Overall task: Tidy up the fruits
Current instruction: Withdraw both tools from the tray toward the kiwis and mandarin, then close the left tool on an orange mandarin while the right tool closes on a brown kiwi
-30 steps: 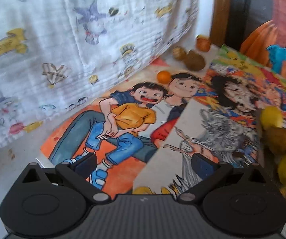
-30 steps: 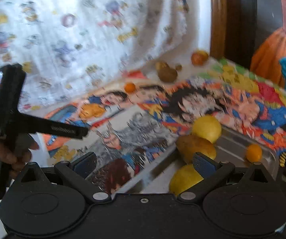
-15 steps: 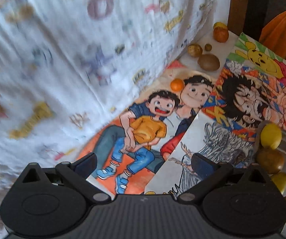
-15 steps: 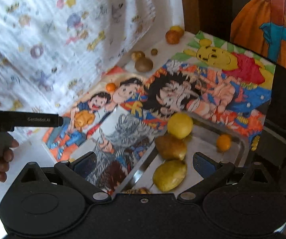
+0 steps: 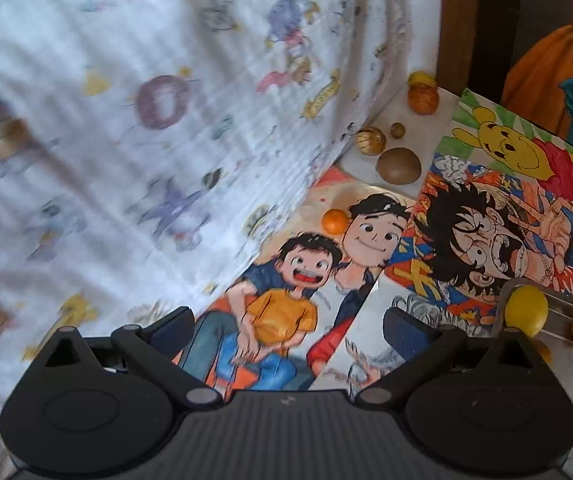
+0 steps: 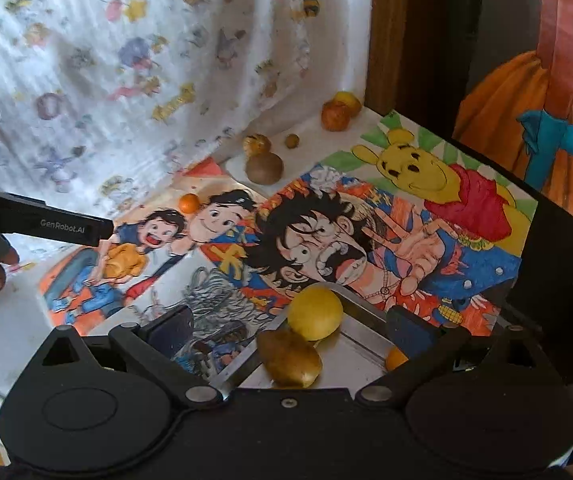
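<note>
I have both grippers raised above the bench, and neither holds anything: the left gripper has its fingers spread wide over the cartoon drawings, and the right gripper has its fingers spread just as wide over the steel tray. I judge this to be a pause between picks, with the tray serving as the collecting place, since part of the fruit already lies in it.

In the tray, seen from the right wrist, a round yellow fruit sits against the rim, touching a brownish oblong fruit just in front of it, and a small orange fruit lies apart toward the right finger.

The rest is loose at the far end of the bench, near the printed cloth (which hangs like a backdrop). A small orange fruit rests on a drawing, nearest to my left gripper, so I would take it next. Beyond it sit a brown round fruit, a striped yellowish one, a tiny brown one, and at the corner a wrinkled orange fruit with a yellow one behind it, touching
</note>
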A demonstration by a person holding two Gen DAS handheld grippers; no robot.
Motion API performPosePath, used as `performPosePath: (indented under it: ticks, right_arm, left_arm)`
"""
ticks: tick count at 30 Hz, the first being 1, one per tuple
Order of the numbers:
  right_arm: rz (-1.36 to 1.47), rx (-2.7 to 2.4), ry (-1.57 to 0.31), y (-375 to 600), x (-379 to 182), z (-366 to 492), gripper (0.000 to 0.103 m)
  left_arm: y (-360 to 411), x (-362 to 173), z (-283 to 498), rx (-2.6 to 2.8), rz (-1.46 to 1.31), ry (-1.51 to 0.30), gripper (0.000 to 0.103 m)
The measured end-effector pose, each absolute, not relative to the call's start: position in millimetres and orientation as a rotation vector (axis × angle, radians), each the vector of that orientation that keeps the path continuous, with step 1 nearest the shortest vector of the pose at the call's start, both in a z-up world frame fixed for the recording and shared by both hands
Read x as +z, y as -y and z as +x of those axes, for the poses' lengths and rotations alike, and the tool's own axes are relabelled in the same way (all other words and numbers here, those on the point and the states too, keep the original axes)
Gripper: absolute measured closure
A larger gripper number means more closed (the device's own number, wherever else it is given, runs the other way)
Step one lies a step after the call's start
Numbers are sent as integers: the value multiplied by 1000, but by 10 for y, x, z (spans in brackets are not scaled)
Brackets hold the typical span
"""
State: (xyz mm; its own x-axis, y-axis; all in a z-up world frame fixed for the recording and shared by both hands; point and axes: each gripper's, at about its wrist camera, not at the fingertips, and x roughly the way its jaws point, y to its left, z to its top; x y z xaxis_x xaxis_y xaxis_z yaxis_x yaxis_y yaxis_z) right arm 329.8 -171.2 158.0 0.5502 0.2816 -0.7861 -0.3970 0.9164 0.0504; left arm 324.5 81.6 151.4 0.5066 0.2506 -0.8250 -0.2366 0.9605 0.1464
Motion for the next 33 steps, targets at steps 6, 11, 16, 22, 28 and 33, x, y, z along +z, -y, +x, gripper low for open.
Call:
performPosePath:
  ticks: [6, 11, 16, 22, 28, 33]
  right_arm:
    - [-147, 319, -933, 1559, 1480, 3718, 1]
    - [-142, 315, -865, 1414, 1485, 4233, 1]
    - [-291, 468, -818, 1090, 1196, 4744, 1]
    - [-361, 571, -834, 711, 860, 5148, 1]
    - [-232, 594, -934, 538, 608, 5549, 1]
    - [-142, 544, -984, 484, 406, 5687, 3]
  left_arm:
    - [-915, 1181, 3676, 209, 30, -1027, 0]
    - [-993, 991, 3958, 122, 84, -1001, 0]
    - [-1033, 767, 4212, 69, 84, -1012, 1]
    - [-1095, 504, 4395, 41, 44, -1033, 1]
    - [-1093, 271, 4478, 35, 71, -1029, 2]
    - [-1095, 187, 4510, 11, 76, -1011, 6]
